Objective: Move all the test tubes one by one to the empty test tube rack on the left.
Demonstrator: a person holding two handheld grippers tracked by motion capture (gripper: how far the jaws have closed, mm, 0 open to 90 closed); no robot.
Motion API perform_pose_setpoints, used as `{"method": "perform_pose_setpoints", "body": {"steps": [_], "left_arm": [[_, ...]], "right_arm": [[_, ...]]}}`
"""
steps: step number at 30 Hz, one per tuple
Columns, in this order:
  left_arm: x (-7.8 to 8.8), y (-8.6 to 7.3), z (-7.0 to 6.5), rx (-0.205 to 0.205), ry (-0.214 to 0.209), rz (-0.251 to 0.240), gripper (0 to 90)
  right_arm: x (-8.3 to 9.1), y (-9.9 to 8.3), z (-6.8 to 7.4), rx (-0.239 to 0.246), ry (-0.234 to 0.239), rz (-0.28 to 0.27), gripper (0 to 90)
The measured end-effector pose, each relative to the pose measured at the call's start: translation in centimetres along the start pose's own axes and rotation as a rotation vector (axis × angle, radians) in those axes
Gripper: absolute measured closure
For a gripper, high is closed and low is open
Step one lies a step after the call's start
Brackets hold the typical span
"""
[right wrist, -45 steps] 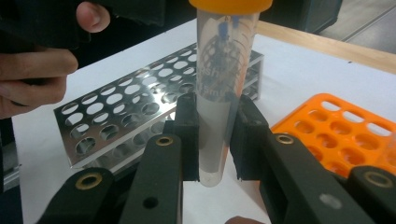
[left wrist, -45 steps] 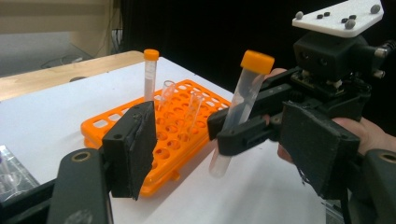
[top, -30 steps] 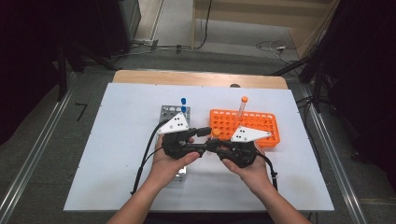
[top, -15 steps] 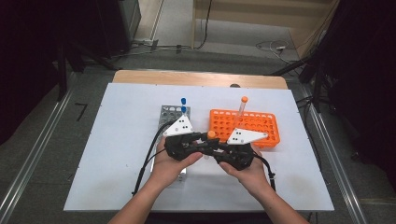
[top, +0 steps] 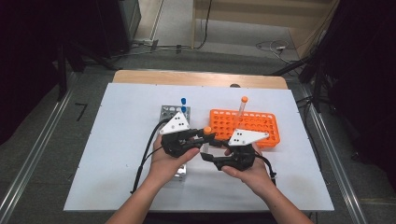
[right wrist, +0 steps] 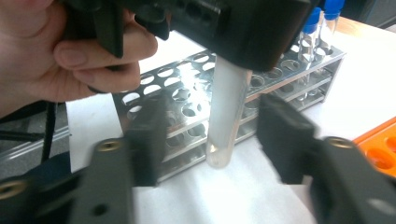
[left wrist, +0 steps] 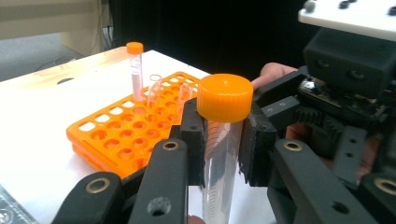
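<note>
White counter (top: 116, 154) is being lit from above, mid-area. Orange-capped tube (left wrist: 223, 135) is being clamped just under its cap by the left gripper (top: 198, 136), above the counter's near-middle. Right gripper (top: 211, 161) is being opened, jaws apart beside the tube's lower end, not touching. Orange rack (top: 261, 126) and metal rack (top: 169, 113) are being left behind.

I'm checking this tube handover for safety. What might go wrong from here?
The left tool alone clamps the orange-capped tube, high up under its cap, so the tube could swing or slip. The right tool has just been opening with the tube between its jaws; moving it away may knock the tube's bottom.
</note>
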State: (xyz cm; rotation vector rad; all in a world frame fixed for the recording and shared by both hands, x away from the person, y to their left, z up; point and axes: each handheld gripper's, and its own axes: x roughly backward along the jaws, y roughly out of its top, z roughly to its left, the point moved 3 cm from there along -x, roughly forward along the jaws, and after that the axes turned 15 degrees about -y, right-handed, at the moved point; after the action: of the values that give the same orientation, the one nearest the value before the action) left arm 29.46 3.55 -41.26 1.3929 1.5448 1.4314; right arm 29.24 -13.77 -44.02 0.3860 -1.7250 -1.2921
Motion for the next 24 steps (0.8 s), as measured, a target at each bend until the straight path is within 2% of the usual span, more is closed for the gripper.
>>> {"method": "perform_pose_setpoints", "body": {"steps": [2, 5, 9, 12, 17, 24], "left_arm": [[0.0, 0.1, 0.2, -0.002, 0.009, -0.001, 74.6], [0.2, 0.2, 0.5, -0.005, 0.019, -0.002, 74.6], [0.5, 0.4, 1.0, -0.008, 0.035, -0.012, 74.7], [0.8, 0.6, 1.6, -0.005, 0.048, -0.019, 74.7], [1.3, 0.8, 2.5, -0.002, 0.074, -0.036, 74.7], [2.5, 1.0, 3.9, 0.000, 0.130, -0.062, 74.7]], "right_arm": [[0.2, 0.0, -0.3, -0.016, 0.007, -0.002, 26.2], [0.6, -0.1, -0.9, -0.030, 0.017, -0.008, 16.7], [1.4, -0.3, -1.8, -0.051, 0.042, -0.018, 7.8], [2.1, -0.6, -2.3, -0.044, 0.042, -0.024, 1.5], [3.1, -1.5, -3.4, -0.050, 0.017, -0.016, 0.0], [4.9, -3.5, -5.0, -0.054, -0.058, 0.014, 0.0]]}}
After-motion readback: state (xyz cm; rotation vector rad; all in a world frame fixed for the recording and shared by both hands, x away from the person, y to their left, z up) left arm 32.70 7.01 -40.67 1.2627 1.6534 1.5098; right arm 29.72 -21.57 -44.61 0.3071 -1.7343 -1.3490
